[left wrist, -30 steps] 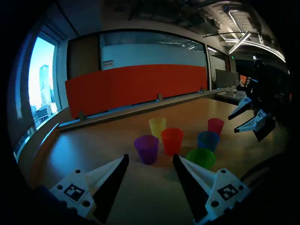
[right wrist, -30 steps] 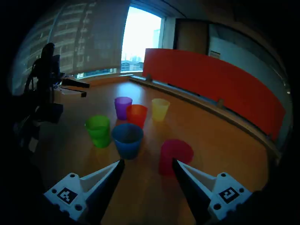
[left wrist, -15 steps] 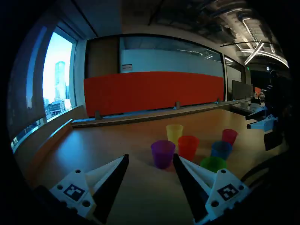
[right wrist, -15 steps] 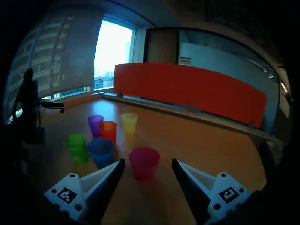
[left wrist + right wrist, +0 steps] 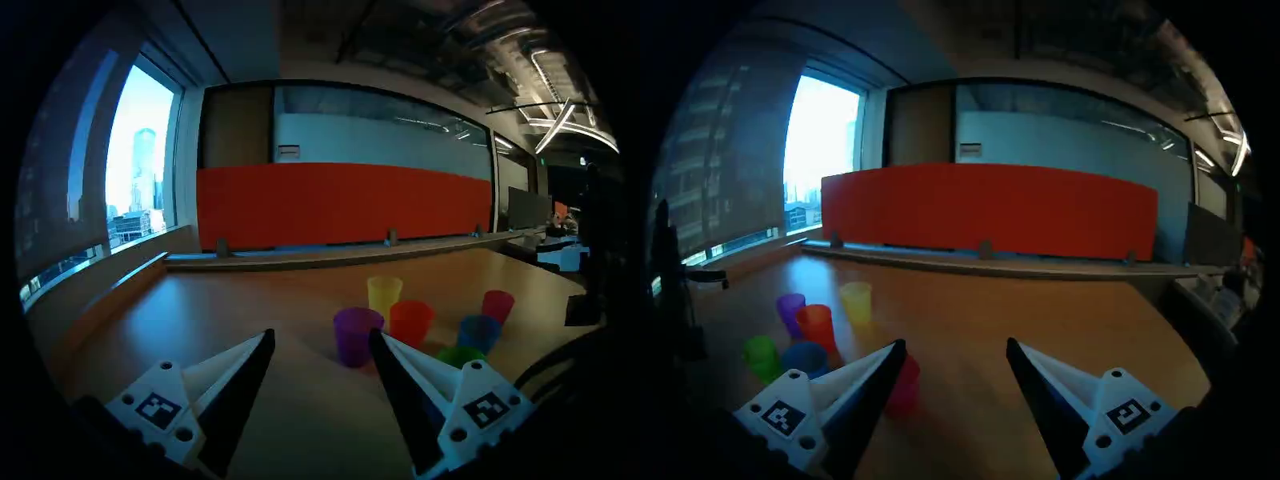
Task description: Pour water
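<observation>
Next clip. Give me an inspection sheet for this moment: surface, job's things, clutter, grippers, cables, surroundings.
Surface: wooden table.
Job's things: six upright cups in a cluster: purple cup, yellow cup, orange cup, blue cup, pink cup, green cup; contents cannot be told.
Clutter: nothing seen.
Grippers: left gripper and right gripper both open, holding nothing.
Cables: black cable beside the left gripper.
Surroundings: red partition behind the table, window.

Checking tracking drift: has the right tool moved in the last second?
Yes. In the right gripper view the pink cup slid from between the fingers of the right tool to their left and shrank: the tool swung right and backed off.
</observation>
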`<state>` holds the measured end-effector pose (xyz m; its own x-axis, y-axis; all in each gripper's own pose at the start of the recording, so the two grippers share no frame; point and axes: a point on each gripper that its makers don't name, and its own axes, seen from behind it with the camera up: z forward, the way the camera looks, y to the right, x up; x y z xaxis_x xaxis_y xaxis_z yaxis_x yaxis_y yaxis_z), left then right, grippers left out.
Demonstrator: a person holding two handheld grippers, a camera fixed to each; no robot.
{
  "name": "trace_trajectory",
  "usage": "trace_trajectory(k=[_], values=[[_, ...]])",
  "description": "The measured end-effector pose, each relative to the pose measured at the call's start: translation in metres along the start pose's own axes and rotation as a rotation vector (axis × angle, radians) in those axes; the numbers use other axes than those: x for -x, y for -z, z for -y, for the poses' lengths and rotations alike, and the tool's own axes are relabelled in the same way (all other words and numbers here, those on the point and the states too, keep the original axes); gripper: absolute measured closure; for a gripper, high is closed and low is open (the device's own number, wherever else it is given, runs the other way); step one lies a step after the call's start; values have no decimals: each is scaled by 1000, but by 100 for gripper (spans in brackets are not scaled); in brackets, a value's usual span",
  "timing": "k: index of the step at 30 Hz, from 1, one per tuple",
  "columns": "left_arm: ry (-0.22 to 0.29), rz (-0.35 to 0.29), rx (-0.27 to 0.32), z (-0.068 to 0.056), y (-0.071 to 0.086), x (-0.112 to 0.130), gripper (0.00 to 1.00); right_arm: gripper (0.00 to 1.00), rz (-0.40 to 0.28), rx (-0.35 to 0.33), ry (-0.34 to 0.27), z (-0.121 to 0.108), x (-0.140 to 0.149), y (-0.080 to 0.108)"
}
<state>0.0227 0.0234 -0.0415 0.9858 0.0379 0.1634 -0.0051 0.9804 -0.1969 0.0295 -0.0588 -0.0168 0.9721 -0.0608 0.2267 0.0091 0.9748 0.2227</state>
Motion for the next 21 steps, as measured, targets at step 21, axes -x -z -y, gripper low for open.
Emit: trace_trajectory(k=[21], values=[[41,-61,-30,-1,1,-17,13,3,-124,159,-45,-27,-21,1]])
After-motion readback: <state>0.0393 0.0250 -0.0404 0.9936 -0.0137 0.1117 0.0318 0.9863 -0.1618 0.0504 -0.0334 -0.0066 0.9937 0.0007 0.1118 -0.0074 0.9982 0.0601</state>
